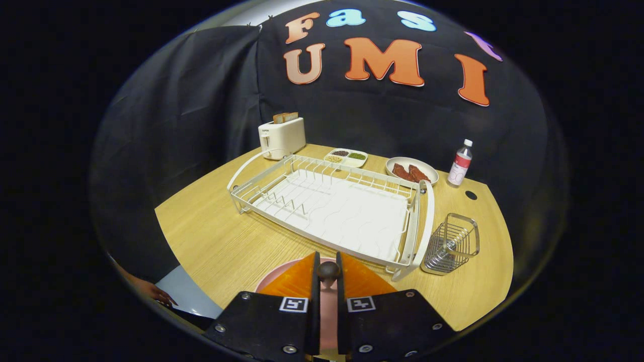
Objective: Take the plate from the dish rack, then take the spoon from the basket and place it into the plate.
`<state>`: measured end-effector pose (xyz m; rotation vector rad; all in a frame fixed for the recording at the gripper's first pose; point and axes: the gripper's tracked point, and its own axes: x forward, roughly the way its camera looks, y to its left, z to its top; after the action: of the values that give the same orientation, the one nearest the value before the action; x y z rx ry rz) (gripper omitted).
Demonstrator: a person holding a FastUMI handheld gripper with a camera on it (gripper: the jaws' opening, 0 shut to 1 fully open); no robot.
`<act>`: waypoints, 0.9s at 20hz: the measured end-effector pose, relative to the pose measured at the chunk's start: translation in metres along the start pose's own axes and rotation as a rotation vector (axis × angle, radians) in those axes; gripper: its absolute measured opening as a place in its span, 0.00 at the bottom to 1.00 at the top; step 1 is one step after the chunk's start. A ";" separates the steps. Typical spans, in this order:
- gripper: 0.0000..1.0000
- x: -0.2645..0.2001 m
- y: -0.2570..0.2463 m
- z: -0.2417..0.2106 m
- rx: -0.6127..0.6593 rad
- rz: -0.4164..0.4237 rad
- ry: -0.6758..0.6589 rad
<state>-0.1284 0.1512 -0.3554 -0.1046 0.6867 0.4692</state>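
Jaws (328,274) nearly closed, pinching the dark rounded end of the spoon (328,271) between the fingers, directly above the pink plate (274,281). Plate lying flat on the wooden surface (226,241), just in front of the white dish rack (332,211), already out of it. Rack empty. Wire basket (451,244) just beside the rack's near corner, seemingly with nothing left inside. Beyond the rack: a toaster (282,137) with bread in its slots, a divided tray (345,157) of beans or grains, a bowl (411,171) of reddish-brown pieces, a bottle (460,163).

Risks, as judgement: thin grip on a rounded end, so possible pivot or slip; release from height likely to bounce or roll off the plate's rim; a nudge likely to slide the plate.
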 end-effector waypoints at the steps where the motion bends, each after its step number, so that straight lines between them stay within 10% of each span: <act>1: 0.14 -0.001 -0.002 -0.005 0.001 -0.005 0.012; 9: 0.27 -0.003 -0.026 -0.044 0.005 -0.089 0.123; 18: 0.51 -0.025 -0.038 0.042 0.005 -0.130 -0.044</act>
<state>-0.1032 0.1184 -0.3093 -0.1331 0.6341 0.3437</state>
